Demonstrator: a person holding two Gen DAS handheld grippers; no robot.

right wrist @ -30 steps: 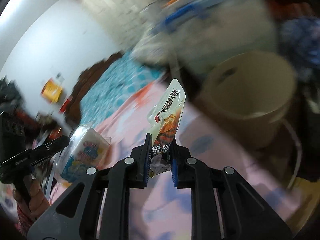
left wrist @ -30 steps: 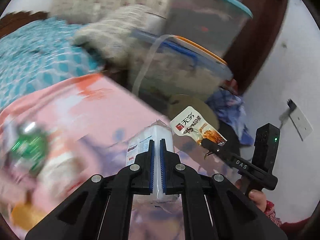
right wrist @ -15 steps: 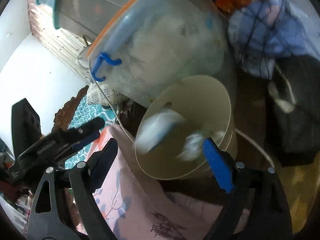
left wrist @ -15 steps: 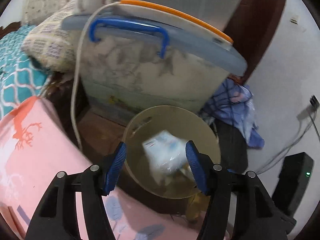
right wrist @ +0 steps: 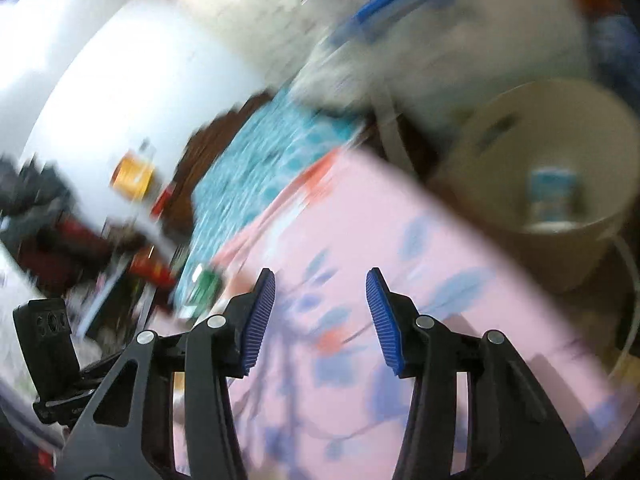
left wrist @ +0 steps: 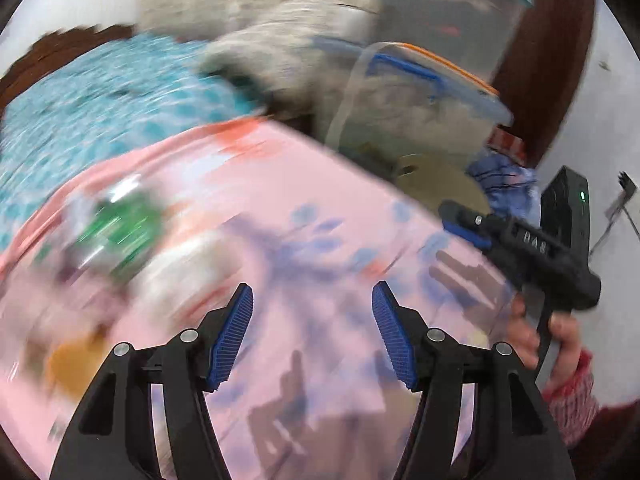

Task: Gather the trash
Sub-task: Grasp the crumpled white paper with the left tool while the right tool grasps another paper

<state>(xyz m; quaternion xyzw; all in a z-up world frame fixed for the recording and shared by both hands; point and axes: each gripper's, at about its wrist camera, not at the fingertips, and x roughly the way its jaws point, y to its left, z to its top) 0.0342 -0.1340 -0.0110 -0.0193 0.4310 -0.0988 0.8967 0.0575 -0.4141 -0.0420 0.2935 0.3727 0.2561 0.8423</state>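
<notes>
Both grippers have swung from the round beige plastic bin (right wrist: pixel 560 168) back over the pink floral bedsheet (left wrist: pixel 320 208). The left gripper (left wrist: pixel 312 332) and right gripper (right wrist: pixel 320 320) have jaws released, empty. Next, the blurred green-labelled wrapper (left wrist: pixel 120 232), far from the bin, should be approached slowly.

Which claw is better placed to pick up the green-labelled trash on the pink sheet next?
Left, probably. Both claws are open and empty. In the left wrist view the green-labelled trash lies just ahead-left of the left claw. From the right claw it sits farther off at the left side. Blur limits certainty.
</notes>
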